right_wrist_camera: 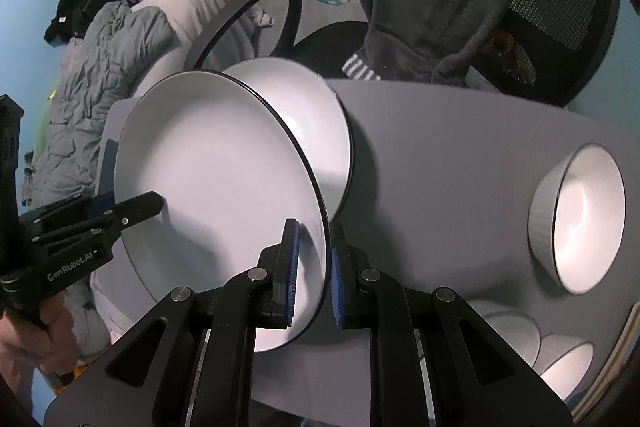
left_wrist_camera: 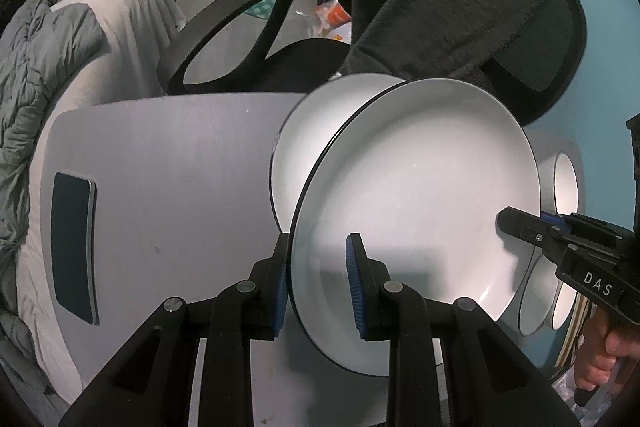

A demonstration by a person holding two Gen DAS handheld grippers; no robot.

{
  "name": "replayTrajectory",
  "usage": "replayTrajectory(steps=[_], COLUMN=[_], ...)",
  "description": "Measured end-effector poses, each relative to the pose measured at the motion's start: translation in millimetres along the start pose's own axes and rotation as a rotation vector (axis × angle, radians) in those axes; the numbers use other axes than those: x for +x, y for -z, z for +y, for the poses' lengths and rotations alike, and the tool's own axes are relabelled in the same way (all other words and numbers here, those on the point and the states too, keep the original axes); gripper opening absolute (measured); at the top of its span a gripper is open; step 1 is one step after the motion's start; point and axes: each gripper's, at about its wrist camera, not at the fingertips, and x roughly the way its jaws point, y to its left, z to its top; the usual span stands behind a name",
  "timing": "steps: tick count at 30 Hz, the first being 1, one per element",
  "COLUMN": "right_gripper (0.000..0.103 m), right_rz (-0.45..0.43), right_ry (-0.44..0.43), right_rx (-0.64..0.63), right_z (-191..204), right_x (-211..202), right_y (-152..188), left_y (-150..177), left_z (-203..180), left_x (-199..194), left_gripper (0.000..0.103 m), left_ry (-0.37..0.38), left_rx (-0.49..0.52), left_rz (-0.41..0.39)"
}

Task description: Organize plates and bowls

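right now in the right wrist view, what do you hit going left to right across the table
left gripper → held plate, pinched at its rim by the right gripper → second plate lying flat behind it → bare table → white bowl

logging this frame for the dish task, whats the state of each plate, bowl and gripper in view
held plate: lifted, tilted, gripped at opposite rim edges by both grippers
second plate: flat on the grey table, partly hidden behind the held plate
bowl: on the table, apart from the plates, empty
left gripper: shut on the held plate's rim
right gripper: shut on the held plate's rim
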Motion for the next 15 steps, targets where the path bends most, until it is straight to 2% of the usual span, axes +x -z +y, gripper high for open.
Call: replayTrajectory(steps=[7, 15], right_gripper=[0.015, 0.015], right_rz=[0.02, 0.061], right_ry=[-0.006, -0.011], right_rx=[-0.012, -0.021], right_z=[-2.8, -4.9], right_x=[9.7, 26.1], right_y=[-25.7, -42.7], left_y=[-22.3, -33.4], left_z=[3.7, 10.2], left_x=[9.6, 21.1], left_gripper=[0.027, 0.027], left_ry=[-0.022, -0.043], left_rx=[-0.026, -0.041], left_rz=[0.009, 0.038])
